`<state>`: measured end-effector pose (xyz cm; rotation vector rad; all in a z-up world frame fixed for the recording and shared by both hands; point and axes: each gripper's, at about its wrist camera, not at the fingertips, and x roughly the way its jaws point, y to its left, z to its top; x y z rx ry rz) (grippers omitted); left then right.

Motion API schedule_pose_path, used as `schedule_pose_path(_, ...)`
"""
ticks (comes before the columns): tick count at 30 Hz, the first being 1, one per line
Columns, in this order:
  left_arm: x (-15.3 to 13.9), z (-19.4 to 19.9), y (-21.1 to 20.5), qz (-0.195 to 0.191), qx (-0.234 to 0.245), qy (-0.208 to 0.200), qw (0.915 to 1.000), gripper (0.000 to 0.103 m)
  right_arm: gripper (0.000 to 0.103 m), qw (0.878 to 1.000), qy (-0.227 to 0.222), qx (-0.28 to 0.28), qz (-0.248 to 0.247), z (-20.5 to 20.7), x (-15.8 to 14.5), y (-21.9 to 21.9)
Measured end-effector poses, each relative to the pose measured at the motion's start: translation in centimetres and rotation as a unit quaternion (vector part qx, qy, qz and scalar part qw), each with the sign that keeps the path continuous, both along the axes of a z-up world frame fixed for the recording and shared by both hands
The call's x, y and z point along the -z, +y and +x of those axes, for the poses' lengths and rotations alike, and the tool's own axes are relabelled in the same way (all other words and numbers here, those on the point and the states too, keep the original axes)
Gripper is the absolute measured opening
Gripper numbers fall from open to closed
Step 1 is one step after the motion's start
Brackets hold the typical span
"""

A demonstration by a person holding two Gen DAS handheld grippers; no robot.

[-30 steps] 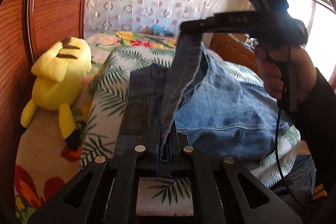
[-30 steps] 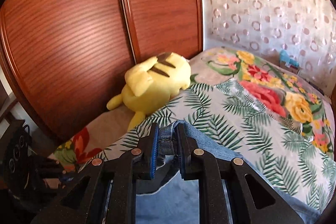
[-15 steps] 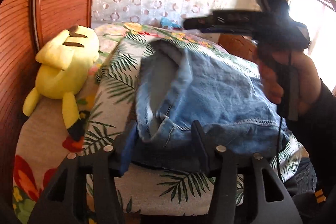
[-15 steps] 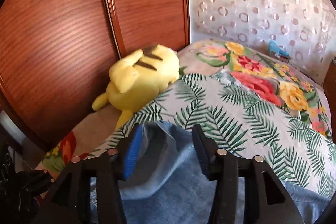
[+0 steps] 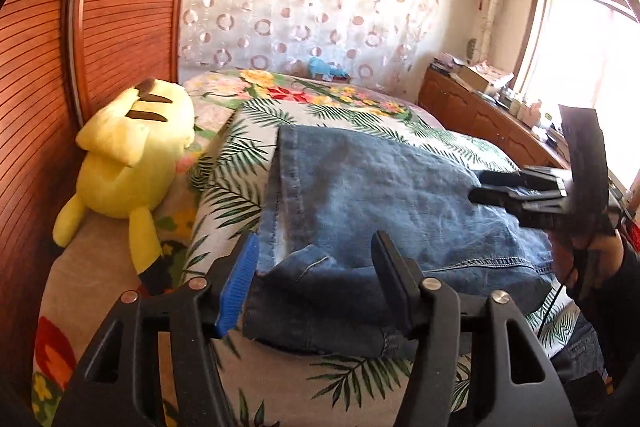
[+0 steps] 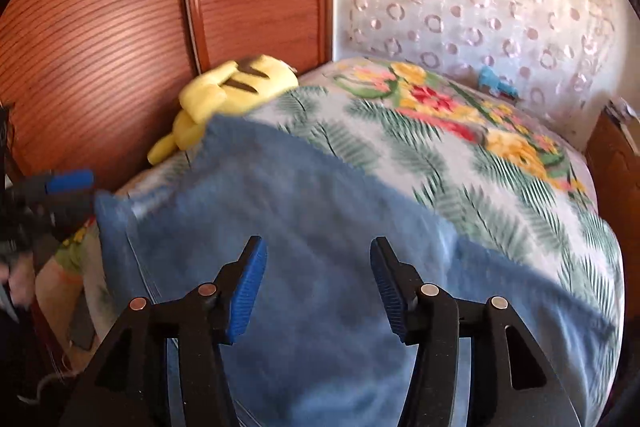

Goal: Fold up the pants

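- We see the jeans (image 5: 384, 195) lying folded on the bed (image 5: 340, 107), just right of the yellow plush toy (image 5: 132, 151).
- Our left claw (image 5: 314, 275) is spread wide, empty, at the jeans' near edge.
- Our right claw (image 6: 318, 283) is spread too, gripping nothing, above the denim on the side away from the plush toy.
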<state>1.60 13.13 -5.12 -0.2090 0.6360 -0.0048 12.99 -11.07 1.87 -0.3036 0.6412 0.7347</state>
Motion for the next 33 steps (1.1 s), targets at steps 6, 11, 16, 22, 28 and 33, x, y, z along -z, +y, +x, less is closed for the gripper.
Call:
schedule_pose_path(6,2.0,1.8,-0.1,0.017,-0.004,0.043,0.9989,0.048,0.056,0.999,0.021,0.031,-0.003,-1.5,2.0,-3.4)
schedule_pose_path(11,3.4,1.7,-0.1,0.015,-0.004,0.063,0.9979,0.047,0.056,0.998,0.031,0.046,0.017,-2.7,3.1,-5.2)
schedule_pose_path(16,3.6,1.5,-0.9,0.027,0.010,0.072,0.9969,0.030,0.056,0.997,0.044,0.051,0.027,-3.0,4.4,-6.2)
schedule_pose_path(22,3.3,1.0,-1.9,0.055,0.023,0.067,0.9960,0.009,0.056,0.997,0.046,0.056,0.038,-3.0,4.5,-7.1)
schedule_pose_path(28,2.0,0.6,-1.3,0.055,0.001,0.037,0.9978,0.007,0.056,0.996,0.041,0.062,0.044,-5.1,3.2,-8.7)
schedule_pose_path(33,0.7,0.2,-0.6,0.059,-0.013,0.018,0.9980,0.007,0.056,0.996,0.041,0.059,0.047,-7.7,2.3,-10.3)
